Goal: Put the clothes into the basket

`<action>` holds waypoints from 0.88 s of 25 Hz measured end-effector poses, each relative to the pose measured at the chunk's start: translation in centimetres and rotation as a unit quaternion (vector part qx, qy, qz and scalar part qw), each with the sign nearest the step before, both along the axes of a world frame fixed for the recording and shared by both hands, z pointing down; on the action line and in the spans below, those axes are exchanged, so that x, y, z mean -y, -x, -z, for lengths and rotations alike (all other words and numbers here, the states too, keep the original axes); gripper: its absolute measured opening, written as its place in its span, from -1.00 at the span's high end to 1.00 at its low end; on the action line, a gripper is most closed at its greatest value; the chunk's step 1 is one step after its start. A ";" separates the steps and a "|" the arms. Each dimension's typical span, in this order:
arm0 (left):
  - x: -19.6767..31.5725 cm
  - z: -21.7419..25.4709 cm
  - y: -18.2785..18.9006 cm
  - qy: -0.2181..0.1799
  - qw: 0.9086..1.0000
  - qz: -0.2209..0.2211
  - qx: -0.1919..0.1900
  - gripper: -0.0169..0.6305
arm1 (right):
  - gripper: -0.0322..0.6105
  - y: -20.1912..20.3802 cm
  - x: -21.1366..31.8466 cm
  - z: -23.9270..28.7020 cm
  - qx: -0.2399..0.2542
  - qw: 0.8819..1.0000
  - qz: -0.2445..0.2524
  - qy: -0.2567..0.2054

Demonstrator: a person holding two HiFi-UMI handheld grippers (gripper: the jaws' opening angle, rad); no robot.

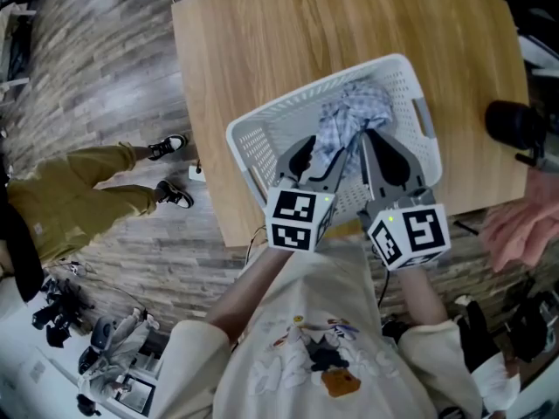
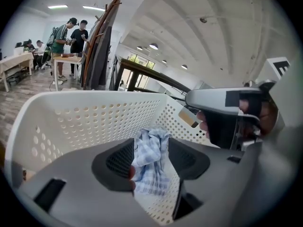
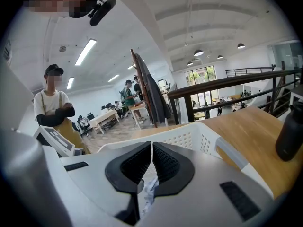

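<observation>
white basket [image 1: 253,154] holds a checked cloth [image 1: 351,114], perhaps a shirt.

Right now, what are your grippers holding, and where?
Left gripper holds nothing: jaws apart, cloth loose between them, in the basket. Right gripper is shut; any pinch is hidden.

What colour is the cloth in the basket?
Blue and white checks. The cloth shows best in the left gripper view.
</observation>
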State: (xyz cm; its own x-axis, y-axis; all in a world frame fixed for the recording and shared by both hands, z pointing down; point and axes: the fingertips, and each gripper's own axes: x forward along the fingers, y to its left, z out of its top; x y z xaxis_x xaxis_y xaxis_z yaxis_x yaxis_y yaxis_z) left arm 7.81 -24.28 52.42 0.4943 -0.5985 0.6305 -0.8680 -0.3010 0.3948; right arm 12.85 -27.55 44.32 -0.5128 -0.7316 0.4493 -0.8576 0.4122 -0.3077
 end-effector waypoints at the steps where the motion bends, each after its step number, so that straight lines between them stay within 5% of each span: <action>1: -0.1 0.3 0.2 -0.004 1.000 -0.001 0.000 0.25 | 0.82 0.1 -0.2 0.2 -0.001 1.000 -0.001 -0.002; 8: -1.4 2.1 0.0 -0.017 1.000 -0.004 -0.021 0.52 | 0.82 0.1 -1.9 1.4 -0.005 1.000 -0.002 -0.016; 15: -3.1 3.7 0.9 -0.038 0.999 0.007 0.006 0.92 | 0.82 0.0 -3.7 2.1 -0.005 1.000 -0.008 -0.028; 22: -4.8 6.0 2.2 -0.061 0.998 0.034 0.013 0.94 | 0.82 0.0 -6.0 3.3 -0.008 0.999 0.002 -0.035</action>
